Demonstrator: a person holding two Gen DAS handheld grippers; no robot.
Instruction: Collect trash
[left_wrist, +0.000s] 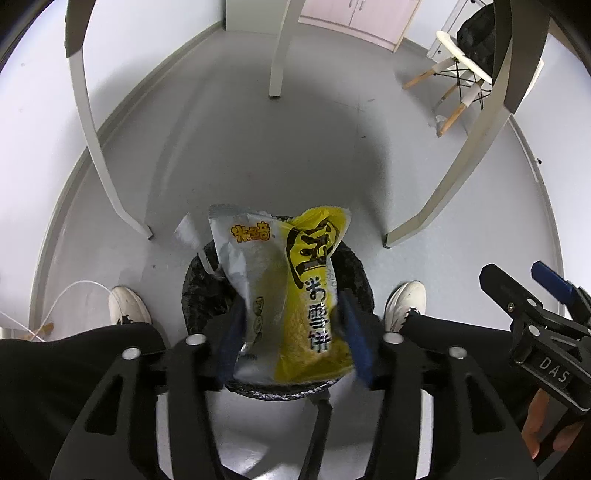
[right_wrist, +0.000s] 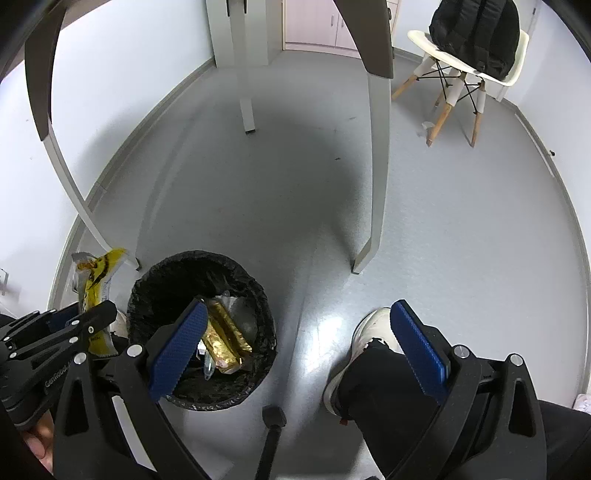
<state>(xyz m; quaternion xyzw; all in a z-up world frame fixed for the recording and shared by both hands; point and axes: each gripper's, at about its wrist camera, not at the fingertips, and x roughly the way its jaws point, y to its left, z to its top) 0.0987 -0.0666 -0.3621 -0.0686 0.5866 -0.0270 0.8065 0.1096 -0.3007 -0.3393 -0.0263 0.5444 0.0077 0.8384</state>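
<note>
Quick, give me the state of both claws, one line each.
Left claw: partly open around the yellow snack bag over the bin; grip uncertain.
Right claw: wide open, empty.

A grey floor (right_wrist: 443, 221) meets pale walls (right_wrist: 122, 74) along a grey skirting. Curved table legs (right_wrist: 376, 166) in off-white stand on it, dark at their upper ends, with a straight leg (right_wrist: 246, 92) further back. In the far corner a white shell chair (right_wrist: 465, 62) on wooden legs carries a black backpack (right_wrist: 476, 33). Pink cabinet doors (right_wrist: 317, 26) lie behind. A white shoe (right_wrist: 369, 332) and dark trouser leg (right_wrist: 388, 384) show near the lower edge, and a white cable (left_wrist: 70, 291) trails on the floor.
</note>
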